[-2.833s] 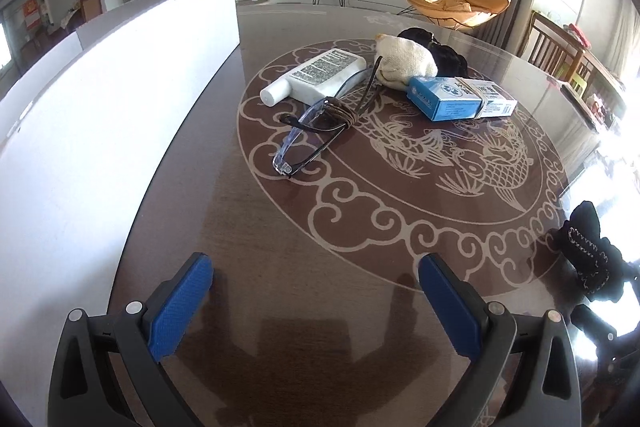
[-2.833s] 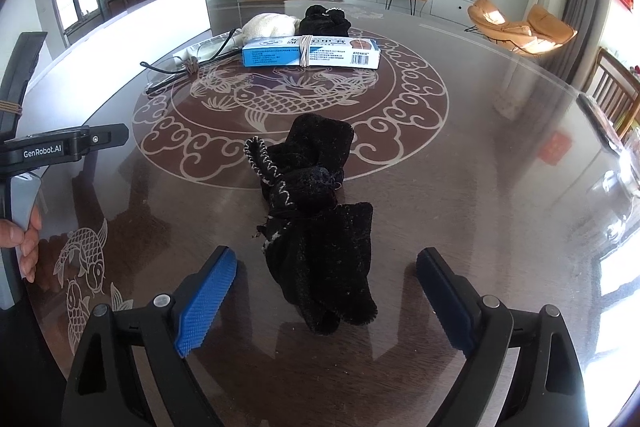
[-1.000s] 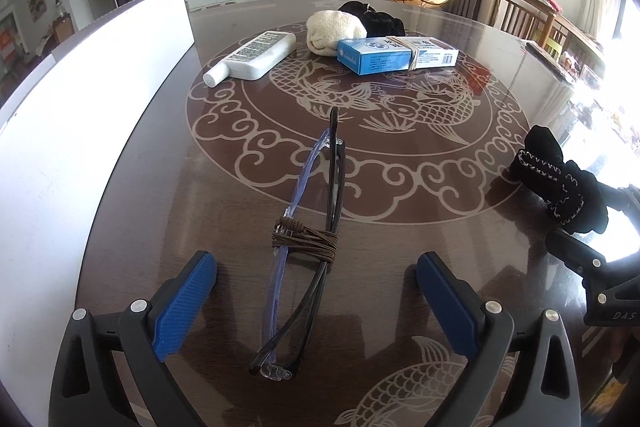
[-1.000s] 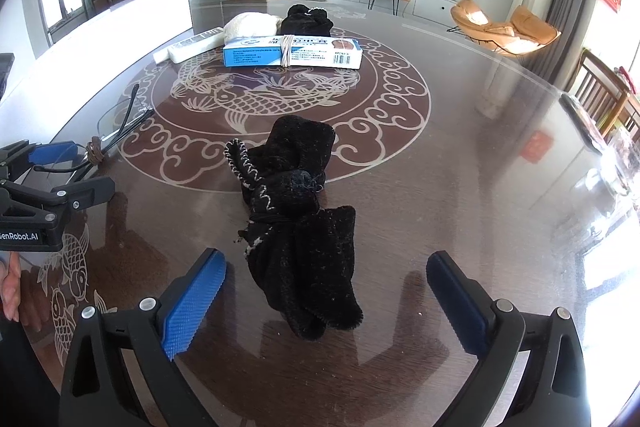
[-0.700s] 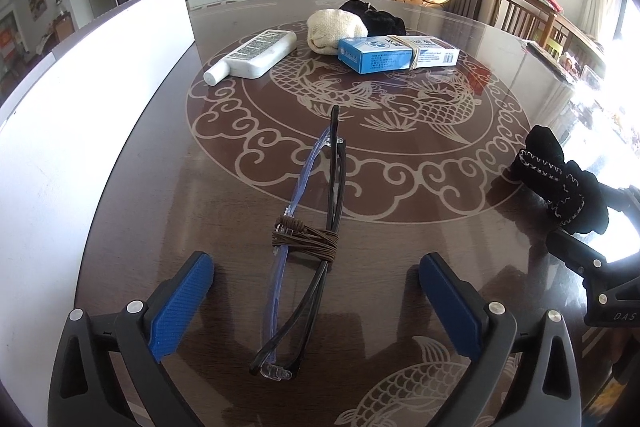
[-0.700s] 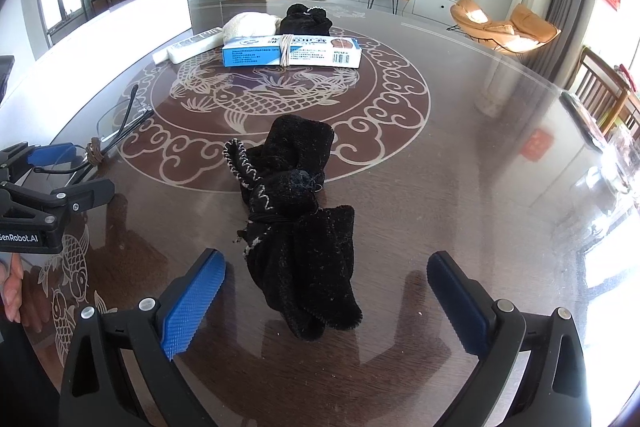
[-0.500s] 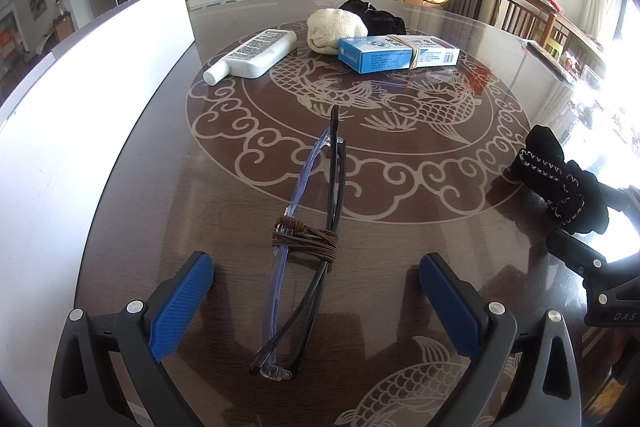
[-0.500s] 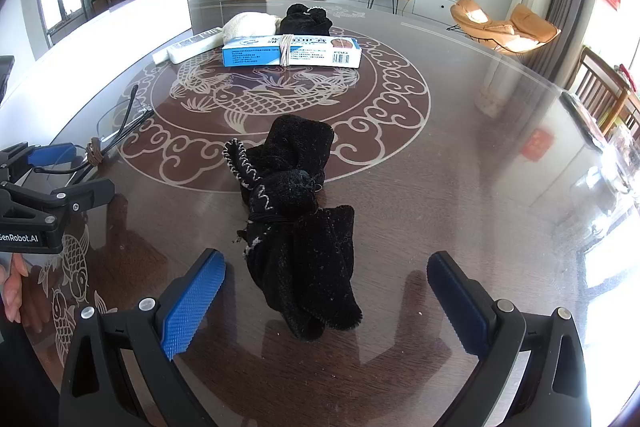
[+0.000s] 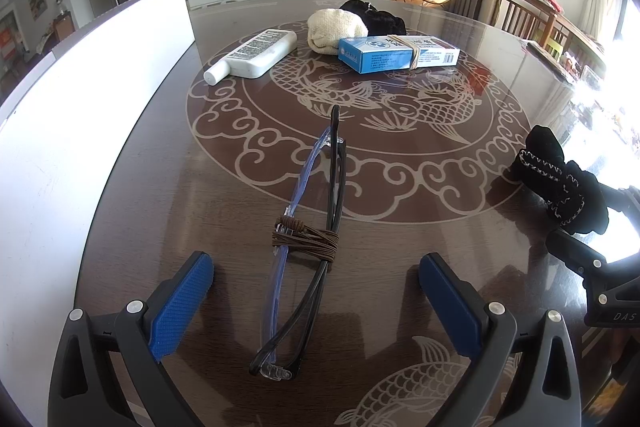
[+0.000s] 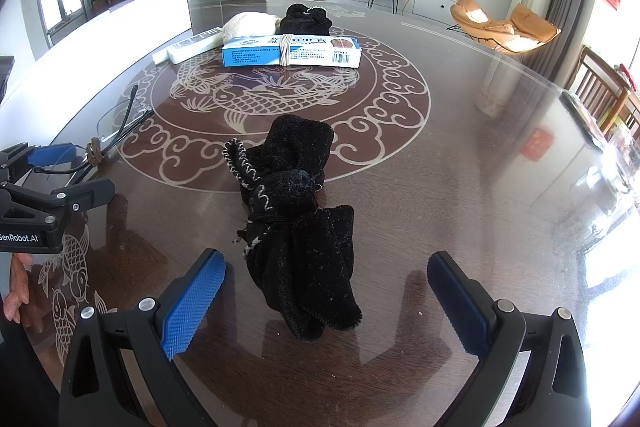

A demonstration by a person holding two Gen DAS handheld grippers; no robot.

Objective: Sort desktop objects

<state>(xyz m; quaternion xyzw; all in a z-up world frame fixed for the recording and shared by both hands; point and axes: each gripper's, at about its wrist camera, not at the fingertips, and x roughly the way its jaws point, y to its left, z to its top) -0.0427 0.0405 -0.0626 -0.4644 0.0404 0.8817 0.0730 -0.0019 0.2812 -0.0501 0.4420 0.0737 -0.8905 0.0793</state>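
Two pairs of glasses tied together with brown cord (image 9: 306,233) lie on the dark round table (image 9: 160,187), running lengthwise between the fingers of my left gripper (image 9: 316,301), which is open and not touching them. A tied bundle of black knitted gloves (image 10: 292,211) lies between the fingers of my right gripper (image 10: 326,299), open as well. Farther back are a white bottle on its side (image 9: 256,53), a cream knitted bundle (image 9: 334,31), a black fabric bundle (image 9: 374,17) and a blue-and-white box with a rubber band (image 9: 398,53).
A tall white panel (image 9: 80,99) stands along the table's left edge. The left gripper's body (image 10: 36,203) and a hand (image 10: 16,287) show at the left of the right wrist view. Wooden chairs (image 10: 600,95) stand beyond the table's right side.
2.8 s ago the glasses lay farther off by the bottle; since one second ago they lie between my left fingers. Over the last second nothing has visibly moved.
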